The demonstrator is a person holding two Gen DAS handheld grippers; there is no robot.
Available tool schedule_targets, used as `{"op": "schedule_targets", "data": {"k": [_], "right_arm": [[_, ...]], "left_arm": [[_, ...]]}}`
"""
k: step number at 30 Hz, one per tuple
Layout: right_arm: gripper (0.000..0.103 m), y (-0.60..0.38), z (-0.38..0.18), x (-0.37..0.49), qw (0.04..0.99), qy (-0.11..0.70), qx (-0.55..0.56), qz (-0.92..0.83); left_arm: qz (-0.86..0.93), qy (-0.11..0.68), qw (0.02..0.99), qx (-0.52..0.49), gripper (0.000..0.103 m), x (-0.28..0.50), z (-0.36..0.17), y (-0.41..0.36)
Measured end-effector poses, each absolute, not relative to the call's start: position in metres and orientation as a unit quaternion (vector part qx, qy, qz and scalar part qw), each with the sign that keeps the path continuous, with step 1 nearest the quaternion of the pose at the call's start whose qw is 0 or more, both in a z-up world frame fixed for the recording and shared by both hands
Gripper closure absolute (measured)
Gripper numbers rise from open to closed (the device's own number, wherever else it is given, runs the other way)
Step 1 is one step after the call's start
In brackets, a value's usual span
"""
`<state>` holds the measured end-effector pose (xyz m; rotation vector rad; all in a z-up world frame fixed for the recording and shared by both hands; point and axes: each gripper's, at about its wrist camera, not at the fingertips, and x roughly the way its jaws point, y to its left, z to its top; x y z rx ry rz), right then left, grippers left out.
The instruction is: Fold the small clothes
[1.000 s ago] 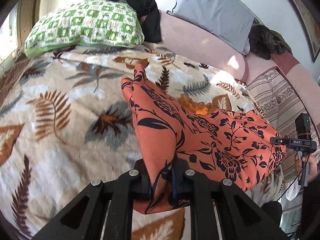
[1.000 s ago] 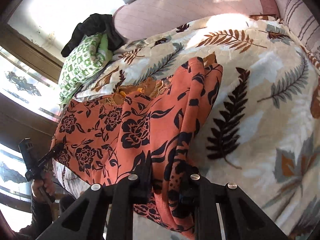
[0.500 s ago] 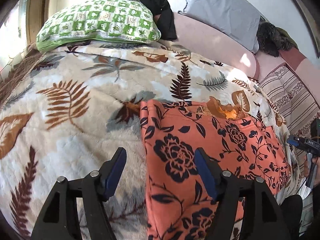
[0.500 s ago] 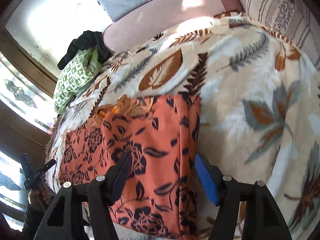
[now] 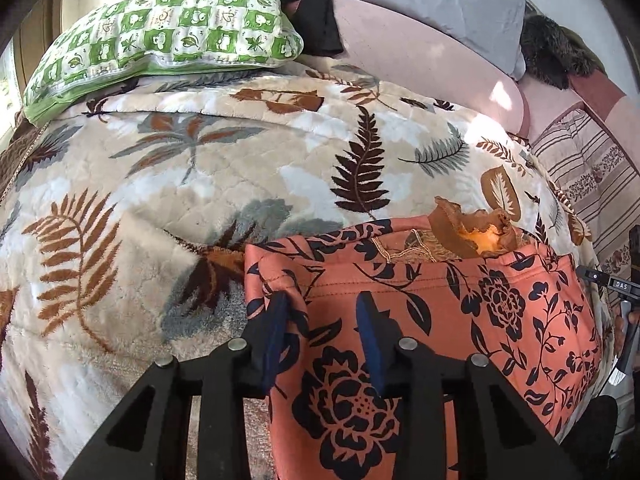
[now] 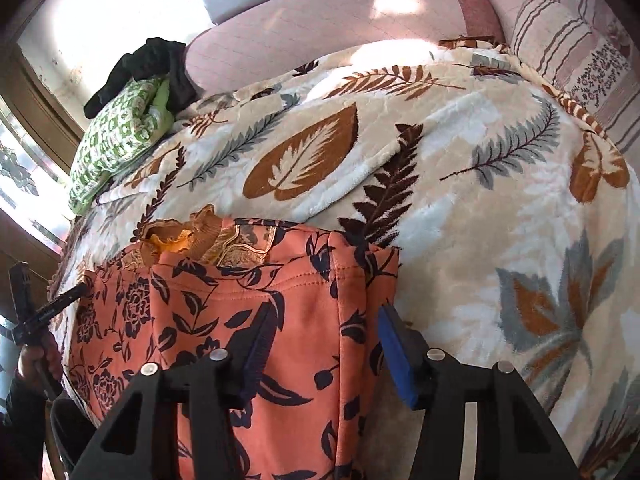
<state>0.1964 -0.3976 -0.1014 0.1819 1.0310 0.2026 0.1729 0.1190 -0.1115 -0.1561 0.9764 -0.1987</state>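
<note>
Left wrist view: the left gripper (image 5: 322,336) hangs over the left edge of the orange garment (image 5: 432,332), which lies flat on the leaf-print blanket (image 5: 168,184). Its jaws stand partly apart and are closing; cloth lies under the gap, but the blue pads (image 5: 274,340) do not pinch it. A bunched orange frill (image 5: 476,230) pokes out at the garment's far edge. Farther back sit a green pillow (image 5: 160,36), a black cloth (image 5: 316,8) and a grey pillow (image 5: 444,4). At the right edge a hand (image 5: 626,324) holds the other gripper's handle.

Right wrist view: the right gripper (image 6: 324,344) is over the garment's (image 6: 248,320) right edge, jaws half apart and closing. The left pad (image 6: 258,344) rests over the cloth; the right pad (image 6: 394,352) is just beside the folded edge, over the blanket (image 6: 460,208). Nothing is gripped. The green pillow (image 6: 120,140) lies far left, with the black cloth (image 6: 152,68) on it.
</note>
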Motion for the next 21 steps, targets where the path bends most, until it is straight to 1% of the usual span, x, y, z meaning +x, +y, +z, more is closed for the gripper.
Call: {"op": "schedule_targets", "data": {"k": [2,3,4,5,6,8,10,12,13,15,16,17,18,19,20,21], "right_arm": [[0.05,-0.392,-0.11,0.206,0.859,0.5,0.063,0.093],[0.06,-0.39,-0.115,0.211,0.856,0.506,0.057,0.09],[0.075,-0.388,-0.12,0.216,0.85,0.517,0.053,0.088],[0.083,-0.385,-0.123,0.218,0.844,0.527,0.05,0.088],[0.096,-0.382,-0.122,0.218,0.843,0.529,0.042,0.093],[0.097,-0.374,-0.106,0.211,0.858,0.507,0.008,0.087],[0.097,-0.377,-0.081,0.205,0.878,0.473,0.004,0.076],[0.097,-0.384,-0.062,0.206,0.894,0.444,0.002,0.057],[0.097,-0.39,-0.06,0.213,0.895,0.443,0.011,0.053],[0.095,-0.4,-0.079,0.226,0.892,0.448,0.036,0.039],[0.09,-0.405,-0.097,0.234,0.882,0.468,0.045,0.034],[0.089,-0.411,-0.12,0.241,0.86,0.506,0.063,0.03],[0.088,-0.417,-0.137,0.242,0.845,0.527,0.088,0.024],[0.083,-0.421,-0.137,0.234,0.854,0.51,0.102,0.024],[0.077,-0.422,-0.131,0.227,0.861,0.499,0.1,0.018],[0.065,-0.424,-0.124,0.22,0.864,0.493,0.103,0.015]], "left_arm": [[-0.095,0.468,0.876,-0.072,0.066,0.173,-0.112,0.118],[-0.095,0.468,0.876,-0.066,0.07,0.173,-0.112,0.117],[-0.094,0.469,0.876,-0.058,0.08,0.174,-0.112,0.116],[-0.087,0.473,0.875,-0.046,0.101,0.174,-0.112,0.115],[-0.082,0.469,0.879,-0.041,0.101,0.174,-0.11,0.116],[-0.07,0.444,0.892,-0.035,0.101,0.169,-0.098,0.12],[-0.059,0.418,0.905,-0.043,0.101,0.167,-0.082,0.129],[-0.056,0.414,0.907,-0.054,0.101,0.173,-0.08,0.135],[-0.048,0.421,0.904,-0.049,0.101,0.179,-0.086,0.135],[-0.025,0.455,0.89,-0.032,0.098,0.193,-0.112,0.133],[-0.011,0.477,0.878,-0.028,0.097,0.199,-0.128,0.133],[-0.003,0.491,0.871,-0.032,0.095,0.201,-0.137,0.134],[-0.003,0.479,0.877,-0.04,0.093,0.197,-0.135,0.135],[-0.002,0.466,0.884,-0.043,0.088,0.192,-0.128,0.136],[-0.006,0.454,0.89,-0.047,0.076,0.186,-0.119,0.138],[-0.009,0.443,0.895,-0.049,0.065,0.181,-0.109,0.139]]}}
